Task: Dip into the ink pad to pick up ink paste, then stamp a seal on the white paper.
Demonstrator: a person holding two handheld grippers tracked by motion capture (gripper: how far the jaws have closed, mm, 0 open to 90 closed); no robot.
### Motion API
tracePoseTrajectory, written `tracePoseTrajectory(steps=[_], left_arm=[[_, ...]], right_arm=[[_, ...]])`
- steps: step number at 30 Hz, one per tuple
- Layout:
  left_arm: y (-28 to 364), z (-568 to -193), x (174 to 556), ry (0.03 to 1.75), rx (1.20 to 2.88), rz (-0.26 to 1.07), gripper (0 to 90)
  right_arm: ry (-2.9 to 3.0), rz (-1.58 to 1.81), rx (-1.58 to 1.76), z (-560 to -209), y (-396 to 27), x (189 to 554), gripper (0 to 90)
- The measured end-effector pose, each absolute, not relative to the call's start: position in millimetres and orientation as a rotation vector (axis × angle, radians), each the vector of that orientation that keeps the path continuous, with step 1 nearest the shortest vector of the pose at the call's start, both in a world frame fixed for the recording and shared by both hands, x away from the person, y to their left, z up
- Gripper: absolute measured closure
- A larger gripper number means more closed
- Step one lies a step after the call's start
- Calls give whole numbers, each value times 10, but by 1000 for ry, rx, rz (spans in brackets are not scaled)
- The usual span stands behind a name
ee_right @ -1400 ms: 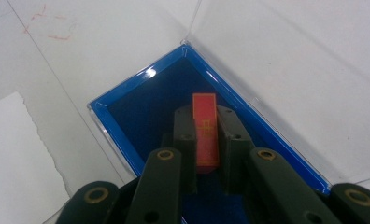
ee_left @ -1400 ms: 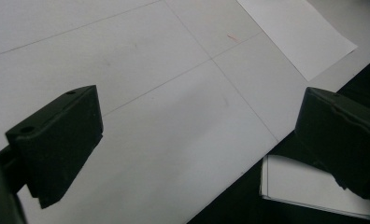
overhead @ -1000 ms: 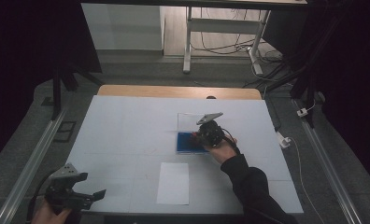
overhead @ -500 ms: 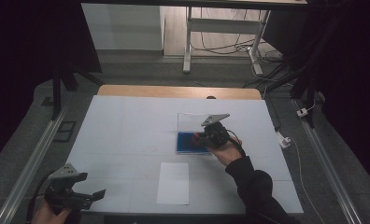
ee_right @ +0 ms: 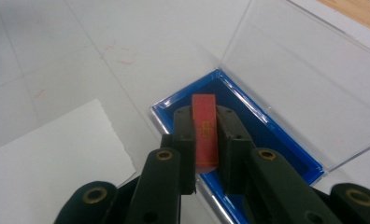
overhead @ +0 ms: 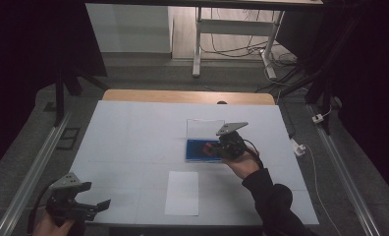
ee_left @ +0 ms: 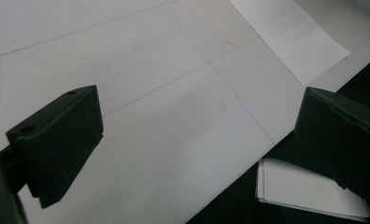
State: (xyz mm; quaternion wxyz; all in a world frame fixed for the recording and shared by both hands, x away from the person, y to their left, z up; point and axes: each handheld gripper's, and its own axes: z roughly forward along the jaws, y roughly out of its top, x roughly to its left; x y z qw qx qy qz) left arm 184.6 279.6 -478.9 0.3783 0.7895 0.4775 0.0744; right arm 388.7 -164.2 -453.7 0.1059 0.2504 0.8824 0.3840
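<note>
Right gripper pinches the red block squarely over the blue case at mid-table, so lower it level, clear of the open lid, while the left gripper idles wide-jawed near-left beside the paper sheet.

Table top: matt white sheet over a wooden board edge. Case: glossy blue plastic tray, clear smooth plastic lid. Red block in tray: matt. Paper sheet beside case: plain white, matt.
</note>
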Motion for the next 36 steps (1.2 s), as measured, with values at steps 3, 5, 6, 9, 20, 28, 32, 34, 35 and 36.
tracePoseTrajectory(steps=[3, 5, 6, 9, 20, 28, 32, 34, 35, 36], left_arm=[[2799, -4789, 1844, 1221, 2017, 190, 13], [2800, -4789, 1843, 1222, 2015, 189, 13], [2801, -4788, 1842, 1222, 2014, 189, 13], [2801, -4788, 1842, 1225, 2012, 187, 13], [2804, -4788, 1842, 1223, 2011, 186, 13], [2800, -4787, 1843, 1222, 2014, 188, 13], [2791, -4787, 1840, 1222, 2017, 191, 13], [2790, -4787, 1840, 1221, 2018, 191, 13], [2790, -4787, 1840, 1221, 2018, 192, 13], [2791, -4787, 1840, 1220, 2019, 193, 13]], right_arm=[[2593, 1156, 743, -4508, -1657, 3847, 793], [2597, 1160, 740, -4486, -1664, 3816, 792], [2597, 1165, 733, -4485, -1664, 3802, 792], [2604, 1161, 729, -4487, -1657, 3761, 792], [2622, 1163, 684, -4461, -1648, 3625, 792], [2621, 1171, 662, -4449, -1603, 3535, 792], [2640, 1164, 644, -4452, -1571, 3476, 792], [2649, 1159, 630, -4460, -1555, 3449, 792], [2656, 1159, 631, -4465, -1545, 3437, 792], [2664, 1157, 626, -4469, -1539, 3428, 792]])
